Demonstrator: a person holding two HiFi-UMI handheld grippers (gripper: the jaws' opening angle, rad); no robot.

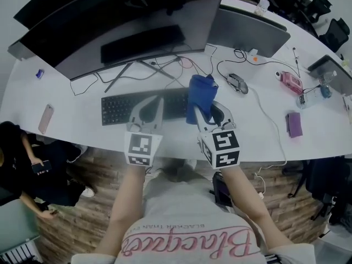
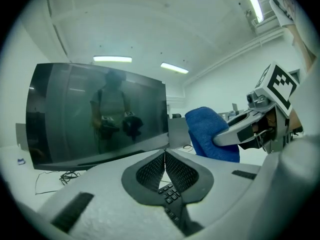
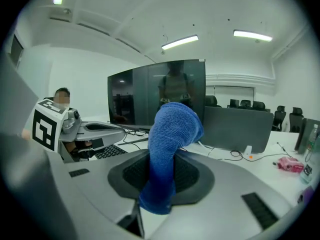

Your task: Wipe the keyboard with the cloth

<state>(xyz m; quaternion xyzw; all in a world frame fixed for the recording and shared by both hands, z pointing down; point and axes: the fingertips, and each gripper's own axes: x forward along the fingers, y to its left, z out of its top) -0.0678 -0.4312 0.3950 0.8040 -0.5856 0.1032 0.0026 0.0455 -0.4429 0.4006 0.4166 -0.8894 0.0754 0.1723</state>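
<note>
The black keyboard (image 1: 118,108) lies on the white desk (image 1: 71,128) in front of the curved monitor. My right gripper (image 1: 209,110) is shut on a blue cloth (image 1: 200,94), held above the keyboard's right end. In the right gripper view the cloth (image 3: 169,141) stands up between the pads and folds over at the top, pinched by the right gripper (image 3: 161,170). My left gripper (image 1: 156,102) hovers over the keyboard's middle, shut on nothing. Its jaws (image 2: 165,154) meet at the tips, and keys (image 2: 170,194) show beneath them. The cloth (image 2: 207,134) is just to its right.
A wide curved monitor (image 1: 121,21) stands behind the keyboard, with a second screen (image 1: 247,32) at the right. Cables and a mouse (image 1: 237,83) lie right of the keyboard. A phone (image 1: 45,119), a pink object (image 1: 290,81) and a purple item (image 1: 294,124) rest on the desk. A person (image 1: 22,164) sits at left.
</note>
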